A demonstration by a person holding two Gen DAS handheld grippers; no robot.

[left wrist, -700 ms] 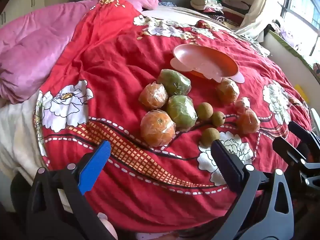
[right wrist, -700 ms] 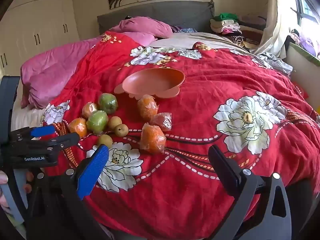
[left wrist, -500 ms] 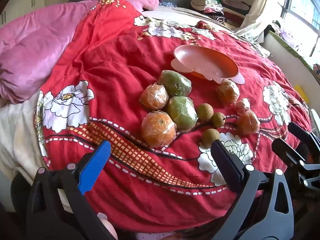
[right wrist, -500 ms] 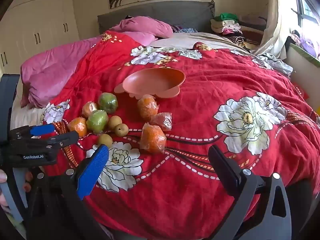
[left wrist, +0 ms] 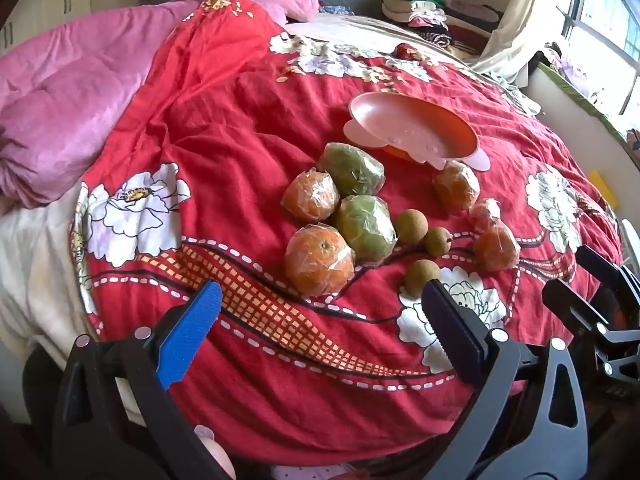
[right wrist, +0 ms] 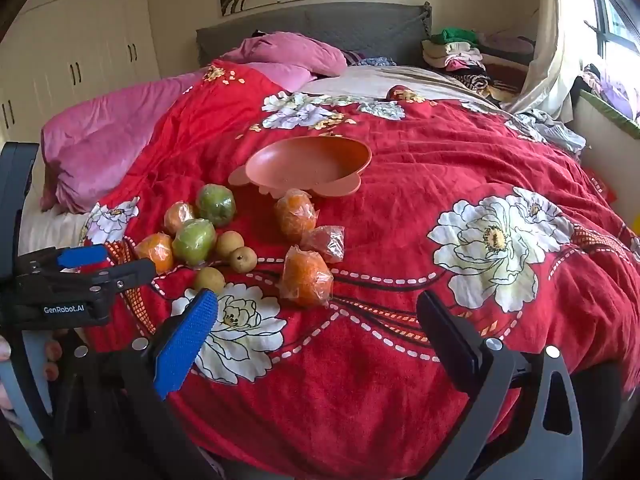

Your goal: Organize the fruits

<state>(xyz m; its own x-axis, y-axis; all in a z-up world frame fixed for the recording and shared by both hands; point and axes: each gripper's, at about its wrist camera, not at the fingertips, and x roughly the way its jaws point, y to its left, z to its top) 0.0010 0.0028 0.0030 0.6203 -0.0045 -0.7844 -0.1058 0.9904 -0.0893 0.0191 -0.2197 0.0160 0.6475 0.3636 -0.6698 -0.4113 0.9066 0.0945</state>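
Both claws, left (left wrist: 320, 312) and right (right wrist: 316, 320), gape wide and empty at the bottom of their frames. Plastic-wrapped orange and green fruits (left wrist: 319, 260) lie mid-frame on the red floral bedspread (left wrist: 224, 128), just below the shallow orange plastic dish (right wrist: 308, 158).

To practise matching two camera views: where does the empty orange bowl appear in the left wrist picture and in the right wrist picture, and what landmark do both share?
Left wrist: orange bowl upper right of centre, beyond the fruit.
Right wrist: orange bowl upper centre-left, beyond the fruit.
Shared landmark: wrapped orange just before its near rim.
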